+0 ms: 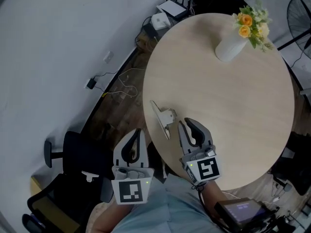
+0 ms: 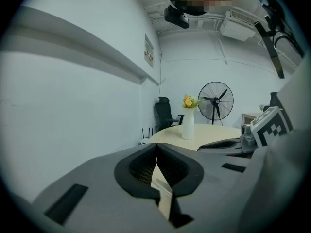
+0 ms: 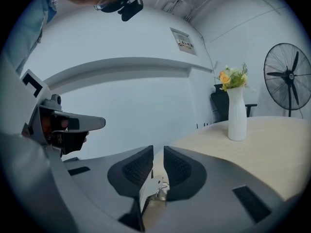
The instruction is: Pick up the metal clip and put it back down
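The metal clip (image 1: 164, 117) lies on the round surface (image 1: 233, 96), close to the rim at approx. 8 o'clock of the top, well apart from the white vase (image 1: 231, 47) w/ flowers at 1 o'clock. It looks like a long thin plate standing on its edge, w/ a shorter bent piece sticking out to the side, i.e. toward 3 o'clock. The right gripper (image 1: 186, 123) is over the surface just beside the clip, at approx. 4 o'clock from it. Its jaws are almost together w/ only a thin slit left, and nothing is inside; in the right gripper view the clip shows low in front of this slit, not between the pads. The left gripper (image 1: 138, 131) hangs off the surface at 7 o'clock from the clip, above the black chair (image 1: 73, 154), jaws pressed together at the tips and empty. I think the clip is light and stiff but smooth, so prob. slippery between the pads, and because it stands on a narrow edge a small push can tip it or make it slide to the rim. The best hold, in my opinion, is across the flat plate near its middle, or on the bent piece, w/ the jaws opened first.
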`<move>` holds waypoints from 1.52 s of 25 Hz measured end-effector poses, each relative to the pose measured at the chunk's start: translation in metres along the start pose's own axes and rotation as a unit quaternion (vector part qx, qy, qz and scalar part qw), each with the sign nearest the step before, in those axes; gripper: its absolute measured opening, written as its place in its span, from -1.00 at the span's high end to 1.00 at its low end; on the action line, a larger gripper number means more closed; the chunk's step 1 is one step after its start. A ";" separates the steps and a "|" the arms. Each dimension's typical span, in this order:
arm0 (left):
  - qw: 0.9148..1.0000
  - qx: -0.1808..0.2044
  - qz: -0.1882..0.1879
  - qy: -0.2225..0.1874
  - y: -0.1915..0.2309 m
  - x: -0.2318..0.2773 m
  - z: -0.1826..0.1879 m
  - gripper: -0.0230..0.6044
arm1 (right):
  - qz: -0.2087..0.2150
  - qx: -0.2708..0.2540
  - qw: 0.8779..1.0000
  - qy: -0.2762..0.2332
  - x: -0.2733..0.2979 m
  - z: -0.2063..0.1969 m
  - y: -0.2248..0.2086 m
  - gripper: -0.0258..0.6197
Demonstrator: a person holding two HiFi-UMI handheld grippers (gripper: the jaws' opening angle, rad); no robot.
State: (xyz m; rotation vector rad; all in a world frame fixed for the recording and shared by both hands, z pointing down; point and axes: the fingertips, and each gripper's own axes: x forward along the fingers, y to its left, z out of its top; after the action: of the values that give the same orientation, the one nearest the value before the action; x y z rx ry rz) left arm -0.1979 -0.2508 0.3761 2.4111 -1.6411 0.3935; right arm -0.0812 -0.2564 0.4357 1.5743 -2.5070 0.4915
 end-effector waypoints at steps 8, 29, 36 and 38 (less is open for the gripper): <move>0.997 -0.024 -0.010 0.069 0.023 0.056 -0.052 0.86 | 0.018 0.040 0.996 0.074 0.056 -0.058 -0.011 0.48; 0.992 -0.036 -0.009 0.121 0.042 0.081 -0.097 0.86 | 0.048 0.078 0.988 0.121 0.088 -0.106 -0.002 0.71; 0.997 -0.025 -0.017 0.076 0.029 0.061 -0.064 0.86 | 0.045 0.048 0.995 0.079 0.065 -0.065 0.009 0.76; 0.998 -0.022 -0.022 0.060 0.024 0.051 -0.047 0.86 | 0.038 0.034 0.997 0.062 0.052 -0.043 0.011 0.76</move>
State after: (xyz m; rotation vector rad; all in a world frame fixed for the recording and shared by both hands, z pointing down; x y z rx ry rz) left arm -0.2070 -0.2900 0.4379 2.3393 -1.5275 0.4790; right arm -0.1164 -0.2813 0.4890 1.4281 -2.4882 0.6703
